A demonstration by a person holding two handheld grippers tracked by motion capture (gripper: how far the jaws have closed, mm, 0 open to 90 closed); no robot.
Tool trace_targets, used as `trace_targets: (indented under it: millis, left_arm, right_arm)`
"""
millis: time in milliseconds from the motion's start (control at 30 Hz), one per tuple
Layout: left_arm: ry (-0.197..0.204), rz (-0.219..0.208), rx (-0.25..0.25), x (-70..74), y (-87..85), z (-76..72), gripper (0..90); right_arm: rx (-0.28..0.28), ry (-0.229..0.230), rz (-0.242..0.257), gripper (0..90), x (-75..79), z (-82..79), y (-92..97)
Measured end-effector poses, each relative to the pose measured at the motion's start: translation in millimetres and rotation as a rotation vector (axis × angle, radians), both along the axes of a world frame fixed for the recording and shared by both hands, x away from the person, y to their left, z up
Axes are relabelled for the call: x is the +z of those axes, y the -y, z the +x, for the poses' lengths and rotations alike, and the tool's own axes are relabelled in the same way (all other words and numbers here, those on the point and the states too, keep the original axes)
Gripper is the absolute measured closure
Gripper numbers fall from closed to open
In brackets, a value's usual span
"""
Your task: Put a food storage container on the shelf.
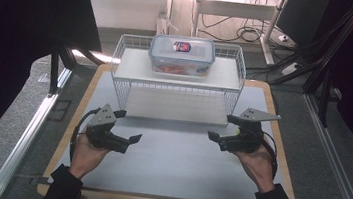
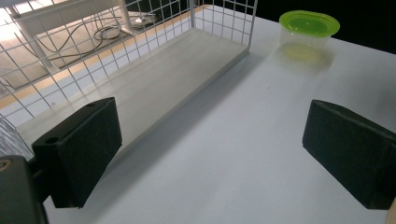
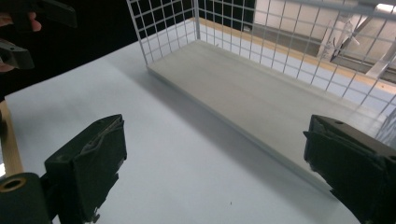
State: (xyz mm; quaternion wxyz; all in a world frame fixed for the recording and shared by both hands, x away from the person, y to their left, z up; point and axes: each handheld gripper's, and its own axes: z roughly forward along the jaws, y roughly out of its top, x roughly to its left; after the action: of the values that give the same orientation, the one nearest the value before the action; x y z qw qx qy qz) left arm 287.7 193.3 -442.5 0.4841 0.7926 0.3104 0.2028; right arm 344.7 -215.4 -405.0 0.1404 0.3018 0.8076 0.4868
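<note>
Tongs both released, empty: left tongs (image 1: pixel 128 127) at 7 o'clock, right tongs (image 1: pixel 220 127) at 5, flanking rack (image 1: pixel 176 87); box (image 1: pixel 182 55) on top shelf, likely parked there already.

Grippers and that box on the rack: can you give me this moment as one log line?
left gripper: open, empty | right gripper: open, empty | box: on rack top, lidded, untouched

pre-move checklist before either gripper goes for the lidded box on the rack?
1. Left gripper jaws open, nothing between: ok.
2. Right gripper jaws open, nothing between: ok.
3. Clear box sits flat on the wire rack's top shelf, lid on: ok.
4. Lid latched on all sides: cannot tell.
5. Lower shelf bare: ok.
6. Green-lidded tub on the table stands apart from the rack: ok.
</note>
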Motion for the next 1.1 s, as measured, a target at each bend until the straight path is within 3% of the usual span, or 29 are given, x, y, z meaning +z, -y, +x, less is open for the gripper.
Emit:
trace_targets:
  millis: [167,333,467,867,1000,1100]
  left_arm:
    - [0.0,0.032,-0.004,-13.4,3.0,-9.0,3.9]
    - [-0.005,0.006,-0.026,-27.9,2.4,-17.0,3.4]
    - [-0.018,0.002,-0.013,-40.2,0.3,-23.9,3.4]
    - [-0.078,0.114,-0.001,-67.4,2.6,-33.4,3.5]
    - [-0.07,0.129,0.001,-69.6,3.3,-35.9,3.5]
    - [-0.059,0.116,0.0,-68.9,2.7,-36.2,3.5]
  right_arm:
    - [-0.003,-0.013,-0.028,5.9,-11.3,-8.2,3.7]
    - [-0.012,-0.004,-0.036,6.5,-23.4,-17.0,5.5]
    - [-0.012,-0.015,-0.033,6.5,-34.5,-25.0,5.7]
    - [-0.003,-0.026,-0.082,5.5,-59.7,-48.2,6.4]
    - [-0.012,-0.044,-0.113,5.1,-68.6,-49.5,6.9]
    - [-0.028,-0.053,-0.142,3.3,-72.9,-47.1,8.0]
